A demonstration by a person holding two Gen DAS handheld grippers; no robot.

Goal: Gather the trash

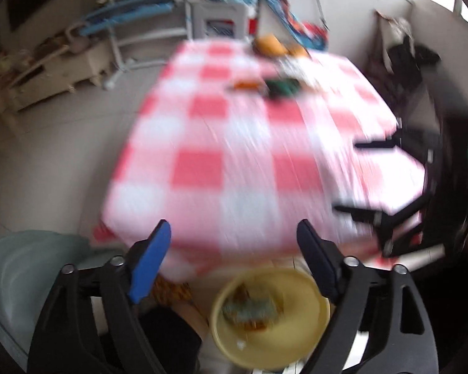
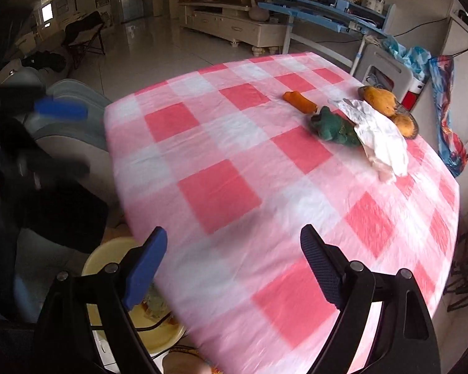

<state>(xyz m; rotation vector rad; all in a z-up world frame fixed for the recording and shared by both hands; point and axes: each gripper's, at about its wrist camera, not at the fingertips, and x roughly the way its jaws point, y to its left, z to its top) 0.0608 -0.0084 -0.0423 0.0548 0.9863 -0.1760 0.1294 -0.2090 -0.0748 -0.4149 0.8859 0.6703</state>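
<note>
Both wrist views look down (steeply) over the checked table.

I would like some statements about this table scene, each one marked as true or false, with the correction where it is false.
1. The tablecloth has pink and white squares. True.
2. The yellow bowl stands on top of the table. False: it sits lower, below the table's near edge.
3. The right gripper holds the white crumpled paper. False: its jaws are open with nothing between them, and the paper lies far across the table.
4. The left gripper is open and holds nothing. True.
5. The yellow bowl is empty. False: some scraps already lie in it.
6. A green item lies next to the white crumpled paper. True.
</note>
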